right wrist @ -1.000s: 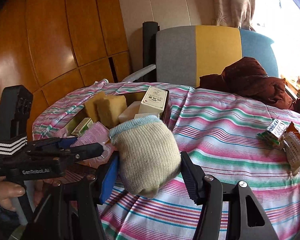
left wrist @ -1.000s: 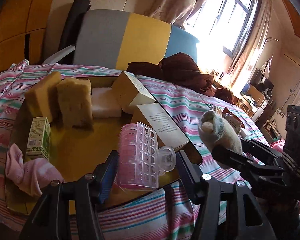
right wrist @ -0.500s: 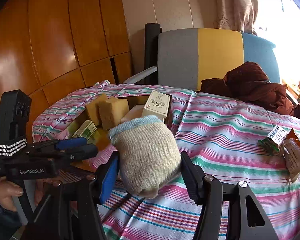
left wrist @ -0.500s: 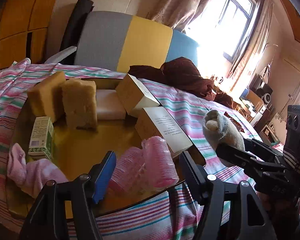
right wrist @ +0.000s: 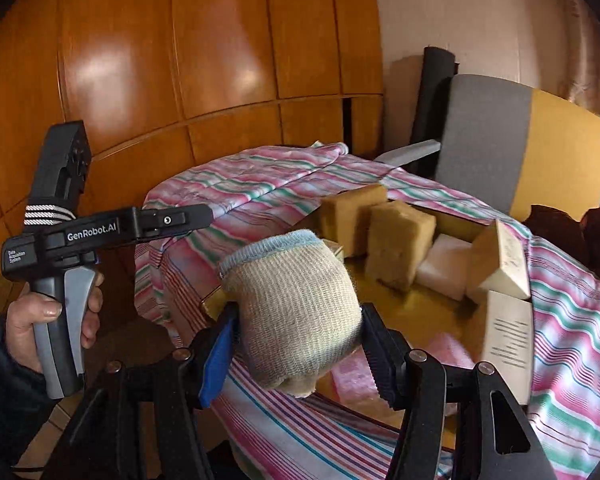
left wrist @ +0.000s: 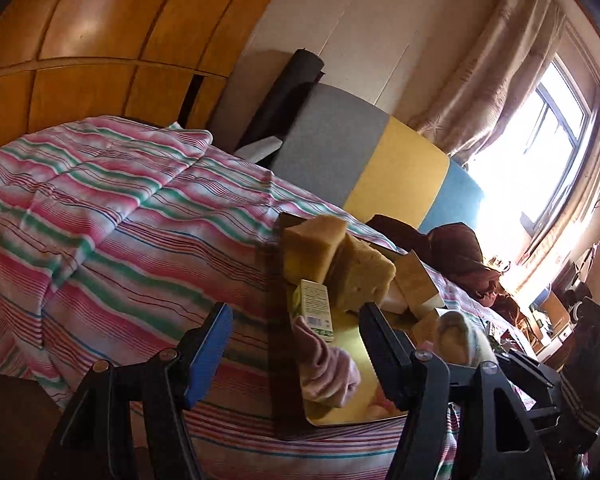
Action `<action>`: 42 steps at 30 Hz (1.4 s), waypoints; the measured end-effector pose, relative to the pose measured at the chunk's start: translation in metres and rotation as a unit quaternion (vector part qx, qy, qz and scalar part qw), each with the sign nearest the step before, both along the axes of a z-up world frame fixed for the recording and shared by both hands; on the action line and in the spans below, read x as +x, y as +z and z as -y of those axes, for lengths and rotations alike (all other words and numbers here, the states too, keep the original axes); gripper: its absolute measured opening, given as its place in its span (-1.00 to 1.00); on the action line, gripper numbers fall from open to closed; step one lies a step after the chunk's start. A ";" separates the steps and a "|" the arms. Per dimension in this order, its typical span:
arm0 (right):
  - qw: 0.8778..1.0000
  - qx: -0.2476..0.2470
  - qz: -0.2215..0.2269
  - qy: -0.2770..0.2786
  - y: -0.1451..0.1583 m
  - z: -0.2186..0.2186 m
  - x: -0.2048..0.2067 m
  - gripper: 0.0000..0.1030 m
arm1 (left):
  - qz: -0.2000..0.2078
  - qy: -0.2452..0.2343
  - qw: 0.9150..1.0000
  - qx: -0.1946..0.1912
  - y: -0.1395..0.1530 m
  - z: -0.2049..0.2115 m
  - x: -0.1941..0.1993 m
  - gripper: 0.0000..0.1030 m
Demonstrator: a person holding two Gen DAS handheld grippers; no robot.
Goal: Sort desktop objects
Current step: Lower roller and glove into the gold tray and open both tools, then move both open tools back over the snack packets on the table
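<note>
Right gripper (right wrist: 296, 344): fingers closed against both sides of a rolled beige sock (right wrist: 294, 312); blue pad on its left flank, black toothed pad on its right; sock's blue-trimmed cuff faces up and away from the camera; sock held clear of the cloth, above the near edge of the tray

Left gripper (left wrist: 296, 344): fingers spread wide, nothing between them; in the right wrist view it sits off to the left of the tray, gripped by a hand (right wrist: 52, 320) on the grey handle; jaws seen side-on there, so the opening is judged from its own camera

Tray (right wrist: 428, 308): yellow, glossy, lying on the striped bedcover (left wrist: 120, 216)

Tray contents, far end: two tan sponges (right wrist: 376, 236) standing side by side, touching; white block (right wrist: 446, 266) just right of them; tilted cream box (right wrist: 500, 268) beside that

Tray contents, near end: printed white box (right wrist: 508, 336) at the right edge; pink item (right wrist: 448, 354) beside it, blurred; pink sock (left wrist: 326, 364) crumpled near the left edge; small green carton (left wrist: 312, 308) touching it, leaning toward the sponges

Background: grey, yellow and blue headboard (left wrist: 376, 164); wooden wall panels (right wrist: 180, 60); dark brown cloth (left wrist: 456, 248) on the bed beyond the tray
</note>
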State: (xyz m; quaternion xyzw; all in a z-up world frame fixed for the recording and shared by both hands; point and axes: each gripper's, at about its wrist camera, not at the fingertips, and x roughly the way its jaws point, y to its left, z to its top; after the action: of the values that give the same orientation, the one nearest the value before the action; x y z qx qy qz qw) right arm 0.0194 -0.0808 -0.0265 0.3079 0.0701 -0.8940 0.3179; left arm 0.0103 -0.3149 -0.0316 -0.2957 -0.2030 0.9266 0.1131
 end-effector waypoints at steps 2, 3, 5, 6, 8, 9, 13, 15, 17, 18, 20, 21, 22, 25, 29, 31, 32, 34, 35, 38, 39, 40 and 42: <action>1.000 0.005 0.017 0.009 -0.011 0.017 -0.008 0.17 | 0.001 -0.003 1.000 0.006 -0.003 0.004 0.001 0.30; 0.999 0.007 0.029 0.012 -0.016 0.024 -0.013 0.17 | 0.002 -0.006 1.000 0.009 -0.005 0.004 0.001 0.30; 0.998 0.012 0.049 0.022 -0.026 0.034 -0.019 0.19 | 0.005 -0.013 1.000 0.014 -0.009 0.002 0.000 0.30; 0.998 0.015 0.052 0.021 -0.030 0.037 -0.021 0.22 | 0.006 -0.016 1.000 0.016 -0.010 0.002 0.000 0.30; 0.998 0.016 0.058 0.019 -0.035 0.038 -0.024 0.23 | 0.007 -0.019 1.000 0.018 -0.012 0.001 -0.001 0.30; 0.998 0.013 0.062 0.018 -0.036 0.037 -0.026 0.23 | 0.006 -0.020 1.000 0.019 -0.013 0.002 -0.001 0.30; 0.998 0.001 0.069 0.006 -0.036 0.025 -0.028 0.26 | -0.002 -0.016 1.000 0.025 -0.011 0.004 0.002 0.30; 0.998 -0.016 0.069 0.005 -0.032 0.016 -0.025 0.27 | -0.002 -0.012 1.000 0.025 -0.010 0.006 0.003 0.30; 0.998 -0.027 0.062 0.002 -0.028 0.008 -0.021 0.27 | -0.001 -0.010 1.000 0.026 -0.010 0.007 0.003 0.30; 0.998 -0.026 0.061 0.002 -0.027 0.008 -0.021 0.25 | 0.000 -0.011 1.000 0.027 -0.010 0.007 0.003 0.30; 0.998 -0.021 0.060 0.004 -0.027 0.009 -0.021 0.15 | 0.001 -0.013 1.000 0.025 -0.010 0.005 0.003 0.30; 0.998 -0.019 0.059 0.004 -0.027 0.010 -0.021 0.15 | 0.001 -0.015 1.000 0.025 -0.010 0.004 0.003 0.30; 0.998 -0.018 0.060 0.004 -0.028 0.010 -0.022 0.15 | 0.001 -0.017 1.000 0.024 -0.009 0.002 0.003 0.30; 0.997 -0.019 0.069 0.011 -0.030 0.012 -0.024 0.12 | -0.003 -0.025 1.000 0.019 -0.006 -0.003 0.004 0.31; 0.996 -0.029 0.084 0.031 -0.032 0.016 -0.025 0.12 | -0.004 -0.033 0.999 0.014 -0.004 -0.010 0.004 0.31; 0.996 -0.032 0.076 0.030 -0.030 0.013 -0.022 0.12 | -0.002 -0.038 0.999 0.012 -0.004 -0.014 0.004 0.31; 0.997 -0.034 0.070 0.027 -0.028 0.010 -0.020 0.12 | -0.002 -0.043 0.999 0.011 -0.003 -0.017 0.004 0.31; 0.997 -0.041 0.057 0.009 -0.022 -0.004 -0.015 0.15 | -0.002 -0.054 0.999 0.008 -0.001 -0.024 0.003 0.32; 0.998 -0.045 0.050 0.000 -0.019 -0.011 -0.013 0.15 | -0.001 -0.062 0.998 0.007 0.000 -0.028 0.003 0.32; 0.997 -0.061 0.031 -0.042 -0.010 -0.049 -0.006 0.29 | -0.003 -0.093 0.996 -0.002 0.004 -0.049 0.002 0.32; 0.996 -0.065 0.025 -0.063 -0.008 -0.066 -0.003 0.32 | -0.005 -0.106 0.994 -0.007 0.006 -0.059 0.002 0.32; 0.994 -0.068 0.020 -0.085 -0.007 -0.082 0.000 0.36 | -0.006 -0.120 0.993 -0.011 0.009 -0.069 0.001 0.32; 0.988 -0.077 0.018 -0.130 -0.007 -0.119 0.006 0.44 | -0.009 -0.146 0.989 -0.019 0.013 -0.090 0.000 0.32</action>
State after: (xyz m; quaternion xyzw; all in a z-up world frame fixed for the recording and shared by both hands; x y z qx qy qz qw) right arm 0.0257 0.0383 -0.0333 0.3053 -0.0450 -0.9247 0.2231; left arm 0.0100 -0.2246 -0.0187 -0.3163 -0.1387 0.9064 0.2433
